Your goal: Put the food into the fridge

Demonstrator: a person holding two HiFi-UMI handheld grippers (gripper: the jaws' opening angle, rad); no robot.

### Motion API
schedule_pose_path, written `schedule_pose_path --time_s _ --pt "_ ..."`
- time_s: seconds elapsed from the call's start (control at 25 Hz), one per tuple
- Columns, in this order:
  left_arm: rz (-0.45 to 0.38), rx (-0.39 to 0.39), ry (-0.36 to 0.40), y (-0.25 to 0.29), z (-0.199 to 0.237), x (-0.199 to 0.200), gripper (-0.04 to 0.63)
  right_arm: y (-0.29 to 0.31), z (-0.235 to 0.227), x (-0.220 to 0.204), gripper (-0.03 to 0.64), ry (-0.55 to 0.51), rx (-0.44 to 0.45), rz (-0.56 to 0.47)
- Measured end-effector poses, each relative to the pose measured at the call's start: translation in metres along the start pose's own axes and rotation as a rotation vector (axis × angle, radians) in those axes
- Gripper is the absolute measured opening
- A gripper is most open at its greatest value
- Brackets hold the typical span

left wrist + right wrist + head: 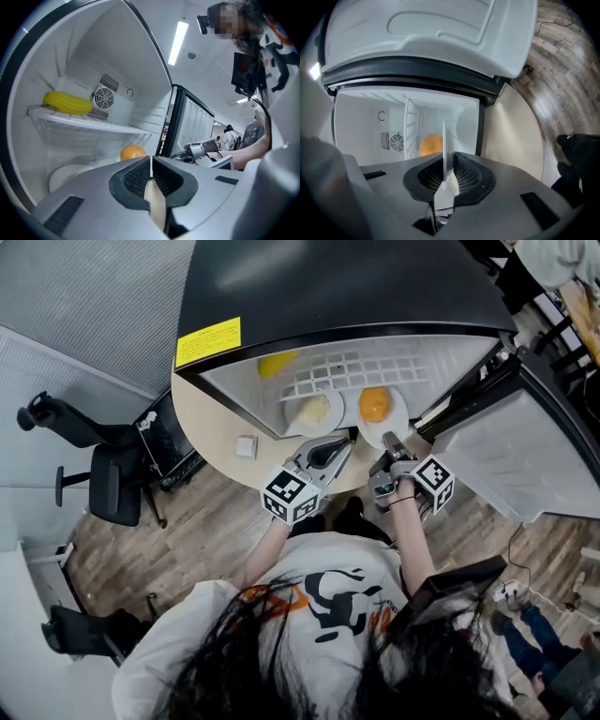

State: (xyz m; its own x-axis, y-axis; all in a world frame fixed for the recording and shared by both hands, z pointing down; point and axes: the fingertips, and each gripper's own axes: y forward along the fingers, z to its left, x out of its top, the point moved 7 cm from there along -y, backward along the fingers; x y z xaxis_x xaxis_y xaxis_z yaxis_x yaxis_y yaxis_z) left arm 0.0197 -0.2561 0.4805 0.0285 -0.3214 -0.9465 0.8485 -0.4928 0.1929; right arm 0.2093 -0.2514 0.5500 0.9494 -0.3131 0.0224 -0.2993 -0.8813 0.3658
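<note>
A wood-plank floor (187,521) carries two black office chairs (103,474) and a round beige table (211,437), on which one small fridge (328,287) stands with its door (506,446) swung open. Inside the fridge lie two white plates: the left plate (335,411) bears one pale lump of food (312,411), the right plate (399,420) one orange (374,405). One yellow food piece (68,103) rests on the fridge's upper shelf (93,123). At the fridge's mouth, the right gripper (445,171) is clamped on the right plate's rim, while the left gripper (151,164) is closed with nothing between its jaws. One small white block (246,446) sits on the table just left of the fridge.
</note>
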Motion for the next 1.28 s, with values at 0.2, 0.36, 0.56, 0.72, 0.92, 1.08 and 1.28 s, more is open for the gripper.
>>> schedule_pose_path --time_s 0.2,0.36,0.56,0.72,0.92,1.08,1.28 --pt "0.005 0.009 0.005 0.004 0.006 0.000 0.012 0.025 -0.006 0.002 0.040 0.009 -0.013 0.002" --pt "0.002 0.009 -0.005 0.008 0.012 -0.001 0.012 0.038 -0.006 0.005 0.040 -0.020 -0.027 -0.006" --pt "0.004 0.005 -0.003 0.012 0.017 -0.001 0.012 0.052 -0.010 0.005 0.041 -0.019 -0.043 -0.038" --pt "0.009 0.000 -0.003 0.011 0.019 -0.002 0.012 0.062 -0.016 0.006 0.042 -0.001 -0.050 -0.066" --pt "0.011 0.004 -0.003 0.005 0.024 -0.004 0.012 0.073 -0.016 0.007 0.042 -0.035 -0.054 -0.073" --pt "0.007 0.010 -0.007 0.000 0.028 -0.004 0.012 0.080 -0.011 0.006 0.115 -0.140 -0.081 -0.047" --pt "0.005 0.007 -0.004 -0.004 0.030 -0.002 0.012 0.083 -0.007 0.002 0.185 -0.315 -0.154 -0.033"
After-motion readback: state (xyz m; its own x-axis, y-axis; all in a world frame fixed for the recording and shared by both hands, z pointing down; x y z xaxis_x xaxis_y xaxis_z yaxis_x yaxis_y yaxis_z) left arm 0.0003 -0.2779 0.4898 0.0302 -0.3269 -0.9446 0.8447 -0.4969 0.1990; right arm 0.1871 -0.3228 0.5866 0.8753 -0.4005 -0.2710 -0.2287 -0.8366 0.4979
